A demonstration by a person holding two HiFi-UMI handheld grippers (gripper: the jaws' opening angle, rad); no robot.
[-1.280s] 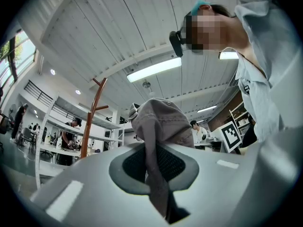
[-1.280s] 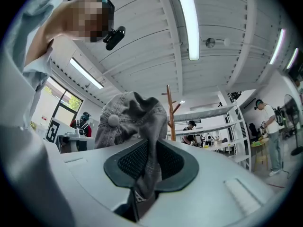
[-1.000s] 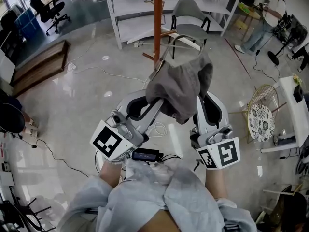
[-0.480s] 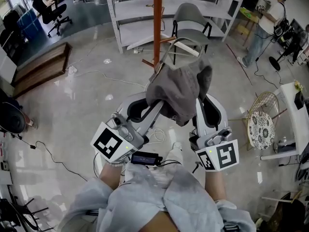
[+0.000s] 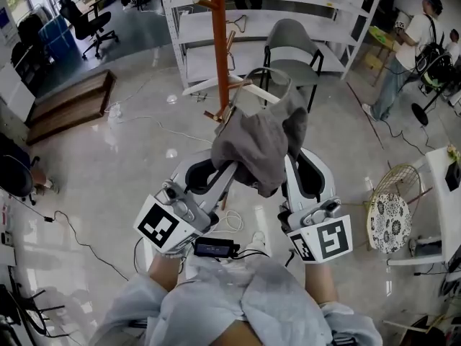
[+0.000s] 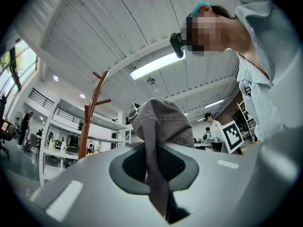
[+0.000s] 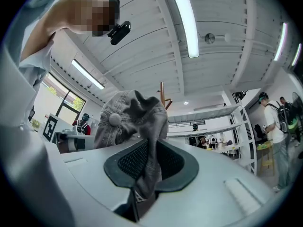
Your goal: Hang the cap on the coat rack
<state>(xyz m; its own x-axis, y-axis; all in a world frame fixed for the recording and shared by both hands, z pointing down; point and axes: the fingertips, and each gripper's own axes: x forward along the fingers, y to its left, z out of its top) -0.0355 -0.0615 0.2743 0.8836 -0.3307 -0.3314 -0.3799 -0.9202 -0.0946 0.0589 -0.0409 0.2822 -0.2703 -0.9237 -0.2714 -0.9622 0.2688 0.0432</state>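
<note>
The cap (image 5: 258,144) is being held in the air by both grippers, out in front of the person and above the floor (image 5: 122,157). A fold of its grey cloth is being pinched between the fingers (image 6: 199,174) of the left gripper (image 6: 158,186), which are closed narrow on it. Another fold is being clamped in the same way by the right gripper (image 7: 142,186), so the cap is being stretched between the two. The rack (image 5: 218,45) is standing at about 11 o'clock from the cap in the head view, near but apart. None of its pegs (image 6: 102,75) is being touched. By this showing the pick-up is judged done and the carry toward the rack is judged under way, while the hanging itself is not yet done. The cap is judged to need bringing to a peg, settling over it and being let go by both grippers.
</note>
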